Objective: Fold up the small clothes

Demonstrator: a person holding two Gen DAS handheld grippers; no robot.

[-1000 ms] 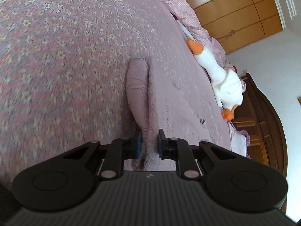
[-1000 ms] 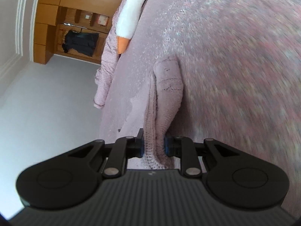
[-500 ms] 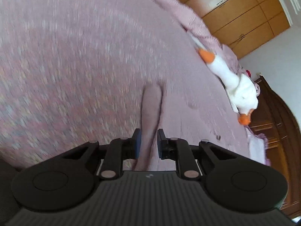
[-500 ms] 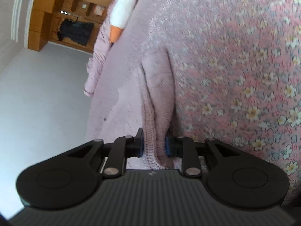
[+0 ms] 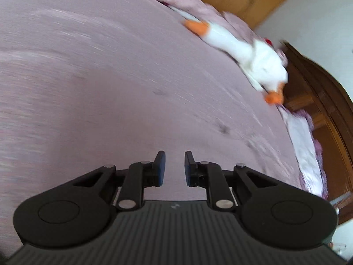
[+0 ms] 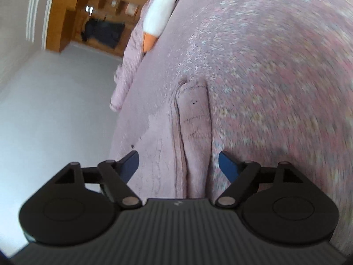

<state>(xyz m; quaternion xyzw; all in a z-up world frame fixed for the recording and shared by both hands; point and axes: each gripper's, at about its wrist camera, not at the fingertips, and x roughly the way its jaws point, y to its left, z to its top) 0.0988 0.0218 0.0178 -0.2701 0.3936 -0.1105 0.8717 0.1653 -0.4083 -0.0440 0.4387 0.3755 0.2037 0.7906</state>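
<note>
In the left wrist view our left gripper (image 5: 174, 165) held its jaws slightly apart over bare bed (image 5: 110, 88), while in the right wrist view our right gripper (image 6: 178, 165) spread wide around the soft, light knitted garment (image 6: 194, 132), likely best pinched at its edge.

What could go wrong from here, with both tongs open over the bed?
The right tongs straddle the folded pink knit garment; dragging them away could snag the knit and undo the fold. The garment lies near the bed edge, so a nudge might push it off. The left tongs see only blurred bedspread, so regrasping blind risks a miss.
</note>
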